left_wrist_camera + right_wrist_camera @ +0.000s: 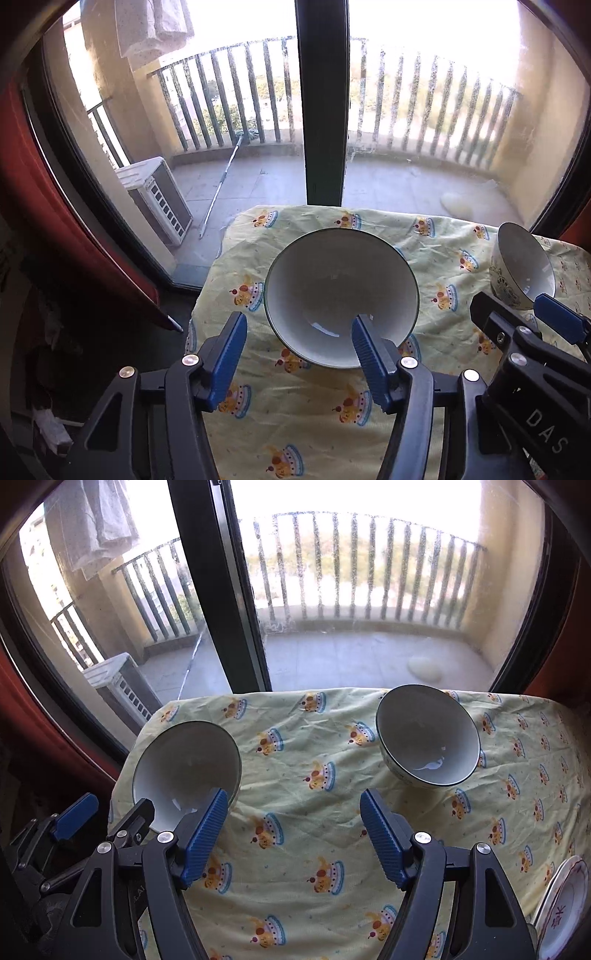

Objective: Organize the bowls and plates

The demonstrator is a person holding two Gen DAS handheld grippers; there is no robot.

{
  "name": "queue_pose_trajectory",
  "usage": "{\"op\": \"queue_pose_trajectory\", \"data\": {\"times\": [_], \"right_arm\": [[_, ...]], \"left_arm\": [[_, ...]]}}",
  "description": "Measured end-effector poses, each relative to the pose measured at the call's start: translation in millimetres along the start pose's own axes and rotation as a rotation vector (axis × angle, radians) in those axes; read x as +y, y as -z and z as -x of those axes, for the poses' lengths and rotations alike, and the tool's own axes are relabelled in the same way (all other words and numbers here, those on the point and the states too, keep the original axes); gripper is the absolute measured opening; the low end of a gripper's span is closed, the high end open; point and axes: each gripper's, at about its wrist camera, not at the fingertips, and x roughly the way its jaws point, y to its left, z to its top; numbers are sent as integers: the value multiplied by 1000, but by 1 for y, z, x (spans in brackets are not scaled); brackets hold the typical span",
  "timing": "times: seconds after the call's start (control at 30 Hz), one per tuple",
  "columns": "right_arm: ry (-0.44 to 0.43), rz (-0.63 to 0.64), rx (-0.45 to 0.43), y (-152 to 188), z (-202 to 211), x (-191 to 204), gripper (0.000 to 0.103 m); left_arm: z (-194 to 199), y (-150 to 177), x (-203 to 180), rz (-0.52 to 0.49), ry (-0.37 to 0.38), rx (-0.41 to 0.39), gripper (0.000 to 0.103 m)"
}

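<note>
Presently, we find two bowls on the cloth, both grippers poised short of them.

We judge the left bowl [341,299] at frame centre rigid, glazed, slippery and breakable, best taken across its rim. The left gripper [299,354] points steeply down, jaws spread; one pad overlaps the bowl's inside, the other stands clear, nothing pinched. The right gripper [293,834], jaws wide and empty, angles down below the right bowl [428,734] at upper right. A plate [565,908] sits lower right on the tablecloth [314,849].
</note>
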Motion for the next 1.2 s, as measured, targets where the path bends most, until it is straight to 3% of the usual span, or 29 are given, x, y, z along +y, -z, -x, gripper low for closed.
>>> {"op": "queue_pose_trajectory", "data": {"times": [0.2, 0.33, 0.53, 0.7, 0.8, 0.93, 1.2], "right_arm": [[11, -7, 13, -7, -32, 14, 77], [3, 2, 25, -11, -48, 23, 75], [-10, 14, 39, -16, -69, 36, 58], [-16, 29, 47, -19, -85, 43, 31], [-29, 34, 50, -18, -88, 44, 23], [-43, 34, 56, -18, -91, 47, 15], [-47, 37, 60, -16, -89, 44, 15]], "left_arm": [[-31, -10, 7, -23, 10, 9, 57], [-49, -16, 8, -35, 8, 18, 48], [-70, -20, 11, -24, 1, 38, 38], [-83, -20, 13, 0, 0, 67, 31], [-85, -18, 16, 26, 17, 75, 26], [-85, -18, 16, 28, 5, 74, 20], [-80, -14, 11, 6, 0, 73, 20]]}}
